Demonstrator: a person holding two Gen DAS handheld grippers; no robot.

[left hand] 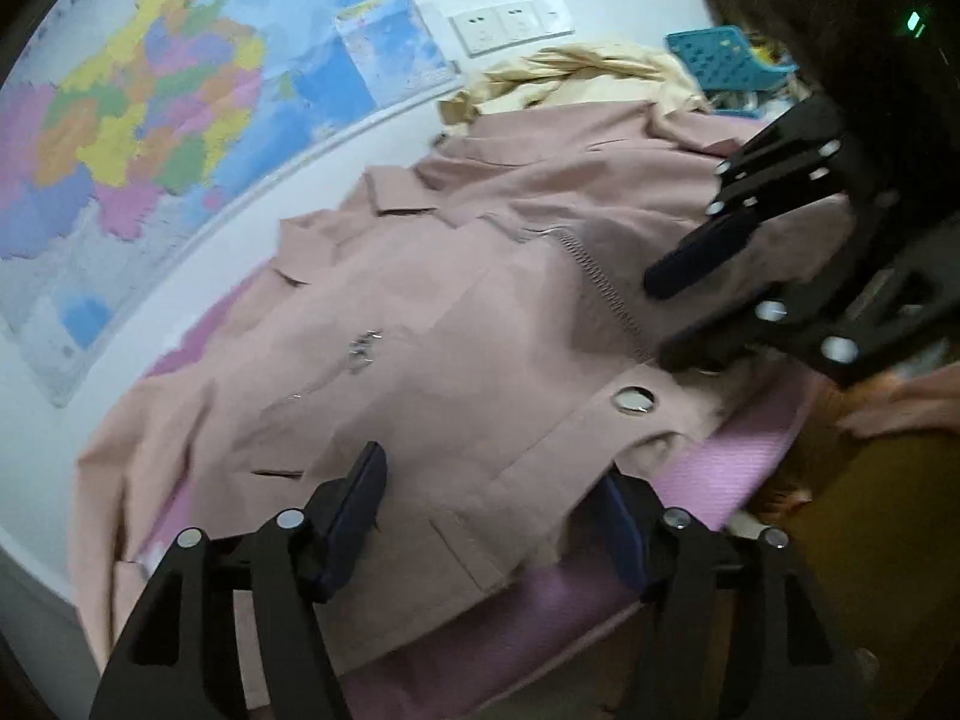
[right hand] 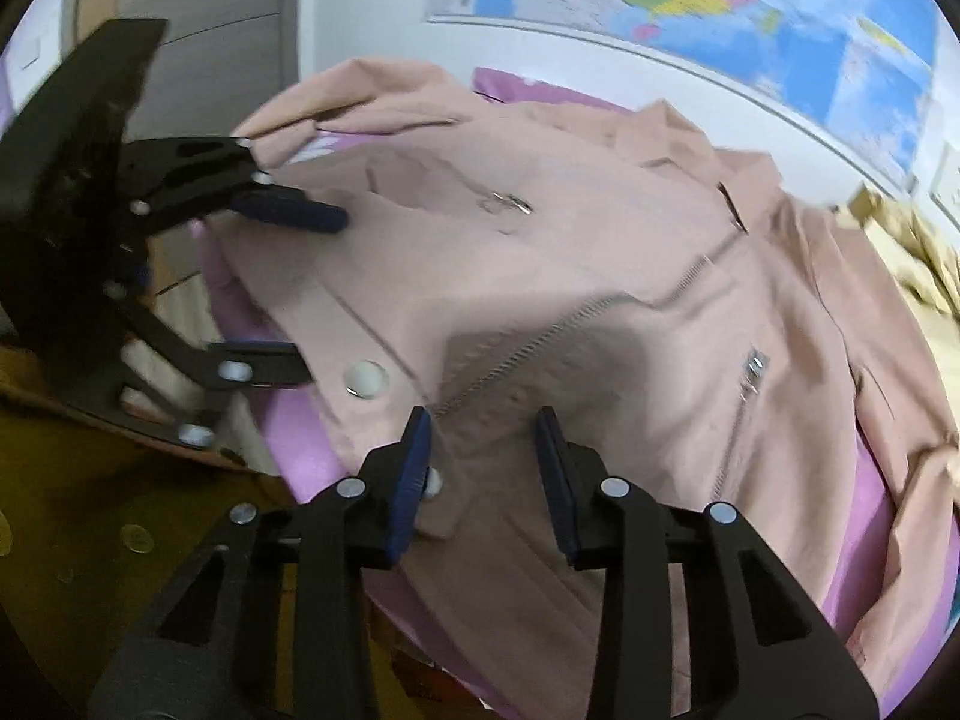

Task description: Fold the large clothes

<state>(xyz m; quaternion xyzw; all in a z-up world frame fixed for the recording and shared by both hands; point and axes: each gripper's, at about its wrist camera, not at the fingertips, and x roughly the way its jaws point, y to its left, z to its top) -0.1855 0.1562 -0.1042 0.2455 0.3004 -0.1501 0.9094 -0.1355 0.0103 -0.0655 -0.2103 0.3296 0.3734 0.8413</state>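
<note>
Item: pink jacket (left hand: 456, 324), spread flat, front up, on a purple mat (left hand: 708, 480). Landmark: its round snap button (left hand: 631, 401) on the hem band.

My left gripper (left hand: 498, 516): fingers (left hand: 360, 498) parted wide, hovering over the hem just below the snap; cloth lies beneath them, not pinched.

My right gripper (right hand: 483, 468): fingers (right hand: 414, 468) partly parted over the zipper (right hand: 540, 336), just right of the snap, pressing on nothing that I can see.

Beyond the snap, past the collar: a beige garment (left hand: 576, 75), a blue basket (left hand: 726, 60), wall sockets (left hand: 510, 24) and a coloured map (left hand: 198, 90).
</note>
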